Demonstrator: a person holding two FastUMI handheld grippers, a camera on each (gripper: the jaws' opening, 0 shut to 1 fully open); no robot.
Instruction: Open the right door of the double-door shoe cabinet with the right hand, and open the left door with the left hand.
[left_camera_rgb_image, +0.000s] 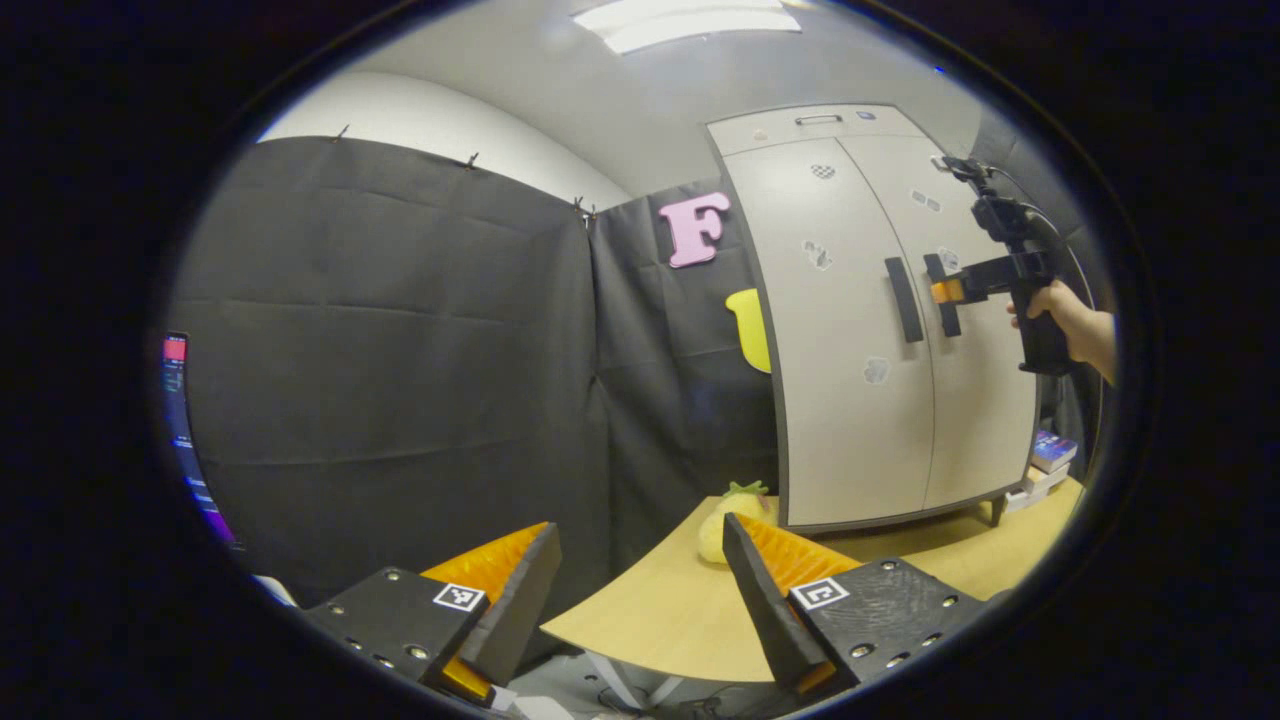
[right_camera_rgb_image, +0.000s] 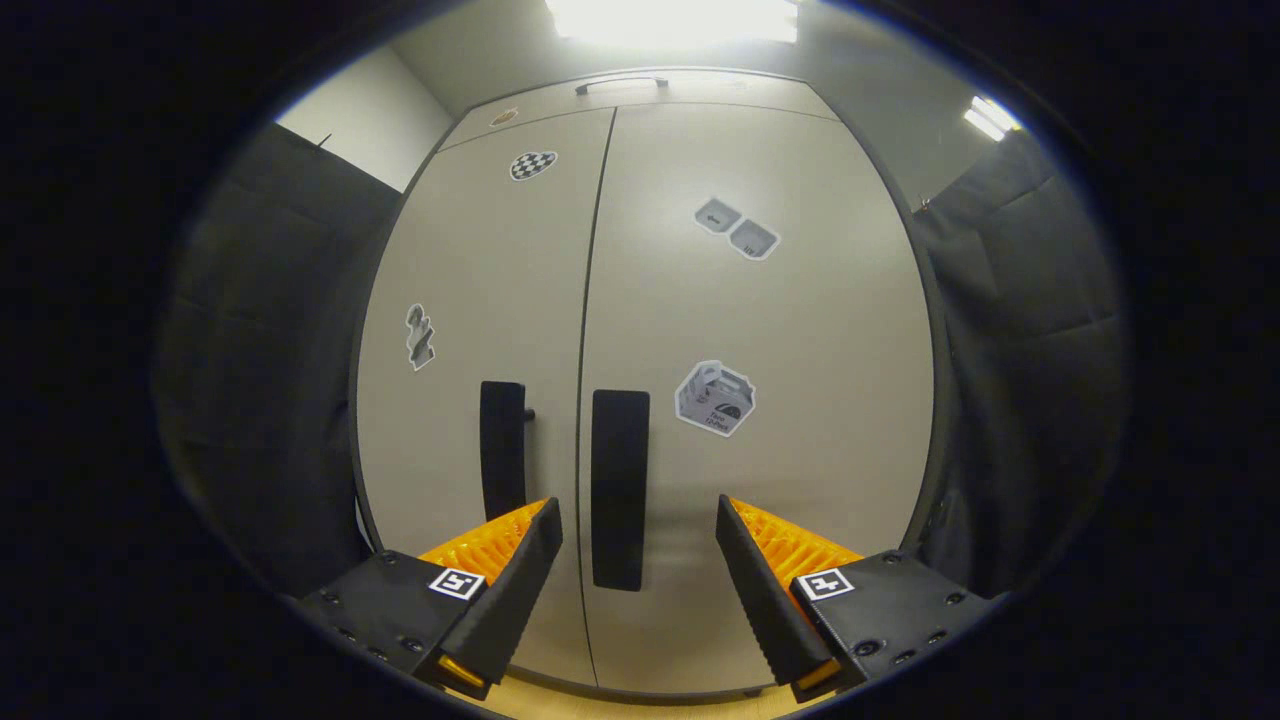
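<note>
Jaws of the right gripper (right_camera_rgb_image: 638, 560) stood open around the right door's handle (right_camera_rgb_image: 619, 488), not yet clamped; the left gripper (left_camera_rgb_image: 640, 585) hung open, far from the shoe cabinet (left_camera_rgb_image: 860, 330) on the table (left_camera_rgb_image: 670, 610). Closing off-centre could let the handle slip.

The double-door shoe cabinet (right_camera_rgb_image: 640, 300) is pale beige with a dark frame and stands upright on a wooden tabletop. Both doors are shut, meeting at a narrow centre seam. The left door (right_camera_rgb_image: 470, 300) and right door (right_camera_rgb_image: 760, 310) carry small stickers. Each has a black vertical bar handle beside the seam: the right handle (right_camera_rgb_image: 619, 488) stands between the right gripper's (right_camera_rgb_image: 640, 525) spread fingers, the left handle (right_camera_rgb_image: 502, 448) just above its left finger.
</note>
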